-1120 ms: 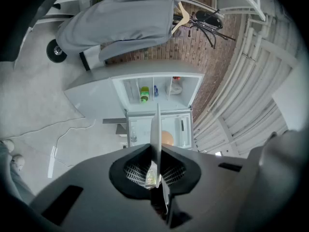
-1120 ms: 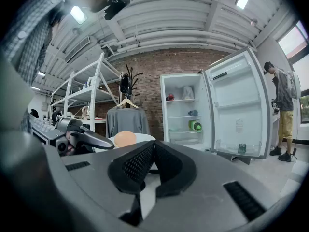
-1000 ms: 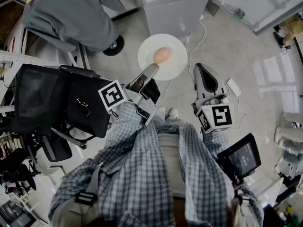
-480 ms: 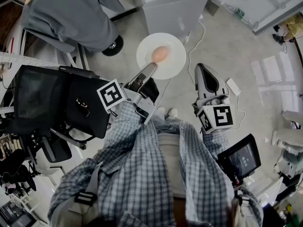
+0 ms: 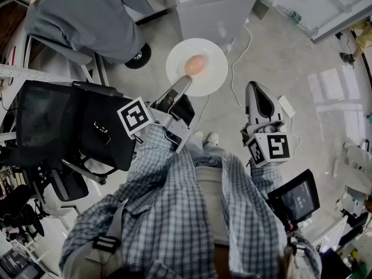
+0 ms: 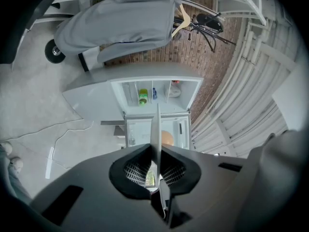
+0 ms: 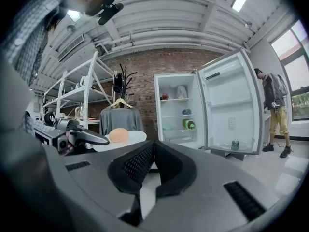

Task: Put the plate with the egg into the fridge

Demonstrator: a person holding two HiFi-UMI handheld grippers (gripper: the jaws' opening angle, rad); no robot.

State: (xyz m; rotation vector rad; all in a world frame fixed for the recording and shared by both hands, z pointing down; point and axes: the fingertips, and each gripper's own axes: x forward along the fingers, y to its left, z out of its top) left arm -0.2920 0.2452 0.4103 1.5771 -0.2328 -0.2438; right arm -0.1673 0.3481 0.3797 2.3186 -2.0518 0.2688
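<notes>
A white plate (image 5: 212,74) with a tan egg (image 5: 195,64) on it hangs over the floor in front of the open fridge (image 5: 215,13). My left gripper (image 5: 183,82) is shut on the plate's near rim. In the left gripper view the plate (image 6: 156,124) shows edge-on between the pads, with the egg (image 6: 167,138) just to its right and the fridge's (image 6: 145,83) open compartments beyond. My right gripper (image 5: 256,88) is shut and empty, to the right of the plate and apart from it. In the right gripper view the plate (image 7: 134,137), the egg (image 7: 118,135) and the left gripper (image 7: 99,140) sit at the left.
The fridge door (image 5: 317,7) stands swung open to the right. A green bottle (image 6: 143,97) and other items sit on the shelves. A black office chair (image 5: 64,132) and a hanging grey jacket (image 5: 87,16) are at the left. A white power strip (image 5: 287,107) and cable lie on the floor. A person (image 7: 274,105) stands by the door.
The left gripper has carried the plate with the egg a little farther forward and left, toward the fridge. The right gripper has shifted slightly right and back.
</notes>
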